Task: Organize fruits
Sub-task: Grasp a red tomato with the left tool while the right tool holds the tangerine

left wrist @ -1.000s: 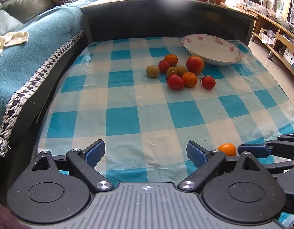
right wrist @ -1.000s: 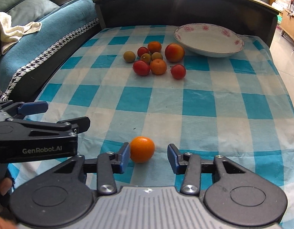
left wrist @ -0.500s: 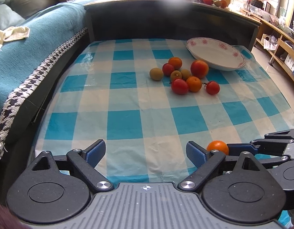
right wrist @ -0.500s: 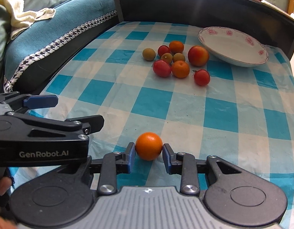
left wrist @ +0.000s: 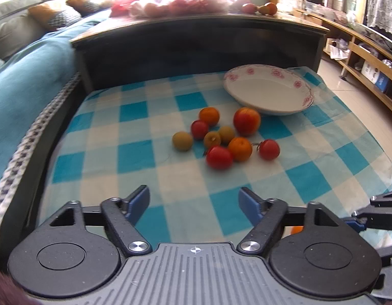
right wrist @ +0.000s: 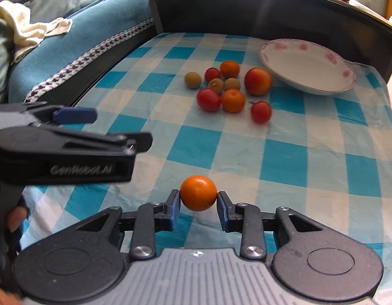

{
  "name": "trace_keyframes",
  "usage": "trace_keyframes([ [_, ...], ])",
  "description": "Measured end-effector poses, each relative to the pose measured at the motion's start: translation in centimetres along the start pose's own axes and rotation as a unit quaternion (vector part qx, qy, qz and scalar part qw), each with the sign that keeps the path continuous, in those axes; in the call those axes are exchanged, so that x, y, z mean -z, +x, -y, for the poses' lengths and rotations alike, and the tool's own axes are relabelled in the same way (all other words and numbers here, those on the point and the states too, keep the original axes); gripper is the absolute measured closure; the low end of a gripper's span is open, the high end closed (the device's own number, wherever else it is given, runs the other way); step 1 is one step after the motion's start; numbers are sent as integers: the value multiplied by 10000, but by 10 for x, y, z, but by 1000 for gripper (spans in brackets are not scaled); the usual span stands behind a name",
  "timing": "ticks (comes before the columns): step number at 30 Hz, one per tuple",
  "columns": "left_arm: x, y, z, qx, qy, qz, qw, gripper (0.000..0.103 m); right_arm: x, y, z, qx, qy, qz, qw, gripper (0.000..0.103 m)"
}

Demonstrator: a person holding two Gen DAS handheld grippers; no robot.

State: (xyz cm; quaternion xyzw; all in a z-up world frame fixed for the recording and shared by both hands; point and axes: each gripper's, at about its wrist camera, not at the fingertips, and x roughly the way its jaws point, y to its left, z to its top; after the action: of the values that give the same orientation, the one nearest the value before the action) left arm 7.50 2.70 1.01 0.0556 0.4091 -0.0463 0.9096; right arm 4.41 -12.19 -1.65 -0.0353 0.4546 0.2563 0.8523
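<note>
Reading "GenRobot.AI", left claw (right wrist: 76, 117), closing

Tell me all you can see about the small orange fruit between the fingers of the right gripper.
The small round orange fruit has a bright, finely dimpled, slightly glossy skin, like a mandarin's. It looks whole and unmarked. The right gripper is shut on it, a blue pad pressing each side. It sits at the near end of the blue-and-white checked tablecloth, apart from the other fruits.
</note>
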Motion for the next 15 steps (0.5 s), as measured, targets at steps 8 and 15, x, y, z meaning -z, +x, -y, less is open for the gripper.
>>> trace_keyframes([
  [8, -20, 40, 7, 431, 225, -33, 9988, 28, -11, 1, 25, -8, 142, -163, 9998, 69],
  [15, -28, 71, 9, 540, 353, -213, 9977, 33, -25, 7, 41, -165, 252, -129, 9995, 69],
])
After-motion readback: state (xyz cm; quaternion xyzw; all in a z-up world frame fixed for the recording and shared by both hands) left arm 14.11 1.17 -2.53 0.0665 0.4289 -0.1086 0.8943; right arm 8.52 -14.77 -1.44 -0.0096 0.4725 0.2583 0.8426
